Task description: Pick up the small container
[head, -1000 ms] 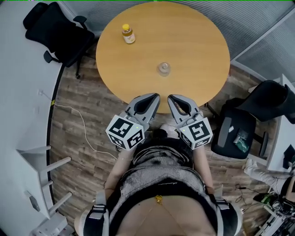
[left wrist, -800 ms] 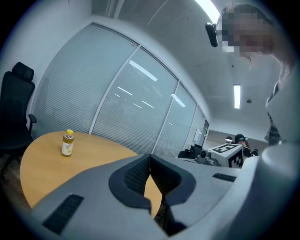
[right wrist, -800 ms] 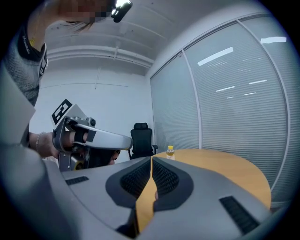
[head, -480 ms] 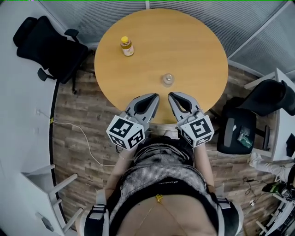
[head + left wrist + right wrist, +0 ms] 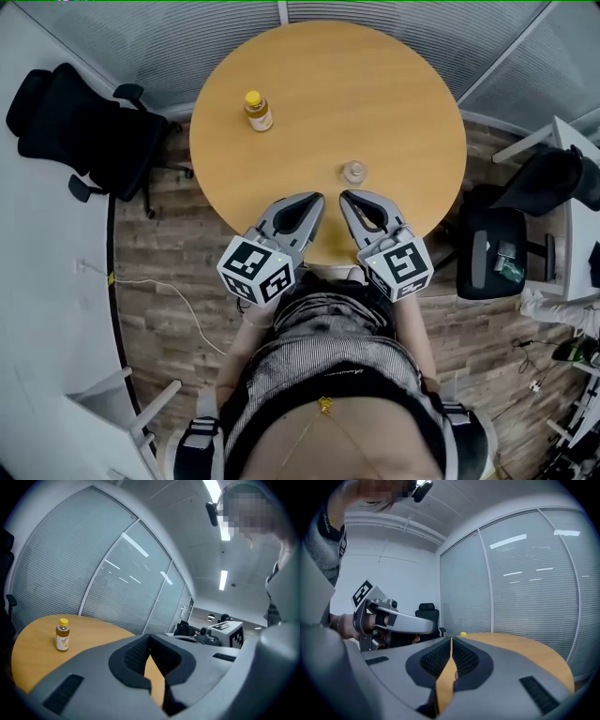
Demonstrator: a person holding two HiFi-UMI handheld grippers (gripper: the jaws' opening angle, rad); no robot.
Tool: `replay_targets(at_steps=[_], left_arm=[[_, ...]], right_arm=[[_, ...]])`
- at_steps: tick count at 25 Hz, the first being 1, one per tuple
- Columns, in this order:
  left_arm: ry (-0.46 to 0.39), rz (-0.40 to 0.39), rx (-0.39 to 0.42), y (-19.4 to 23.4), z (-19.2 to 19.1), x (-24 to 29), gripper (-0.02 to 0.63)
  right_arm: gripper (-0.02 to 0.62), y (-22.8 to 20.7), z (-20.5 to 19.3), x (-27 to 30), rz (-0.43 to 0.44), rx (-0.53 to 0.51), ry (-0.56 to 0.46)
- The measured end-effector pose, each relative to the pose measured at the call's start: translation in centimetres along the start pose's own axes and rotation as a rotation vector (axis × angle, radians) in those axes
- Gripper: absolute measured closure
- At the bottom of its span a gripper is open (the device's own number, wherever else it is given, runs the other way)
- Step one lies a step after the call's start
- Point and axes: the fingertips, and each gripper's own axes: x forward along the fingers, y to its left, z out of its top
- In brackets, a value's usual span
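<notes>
The small container (image 5: 353, 172) sits nearer; left gripper (image 5: 316, 198), right gripper (image 5: 346, 197) jaws together, empty

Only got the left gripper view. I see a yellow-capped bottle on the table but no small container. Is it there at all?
Observer: Yes. The head view shows a small clear container on the round table. It is nearer the front edge than the bottle and off to its right.
Operator: Which gripper is closer to it?
Observer: The right gripper. The container sits just ahead of its tips, and there is a gap between them.
Operator: Right jaws open?
Observer: No. The right gripper view shows them closed together with nothing held.
</notes>
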Motion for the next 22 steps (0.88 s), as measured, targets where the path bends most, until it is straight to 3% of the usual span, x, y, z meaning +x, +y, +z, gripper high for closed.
replay_targets(at_steps=[5,22], left_arm=[[0.005,-0.054,0.004,1.2,0.4,-0.5,0.586],[0.062,-0.125,0.007,3.2,-0.3,-2.0,0.586]], right_arm=[[0.571,0.6,0.1,1.4,-0.036,0.025,0.003],[0.571,0.7,-0.3,2.9,-0.144,0.047,0.015]])
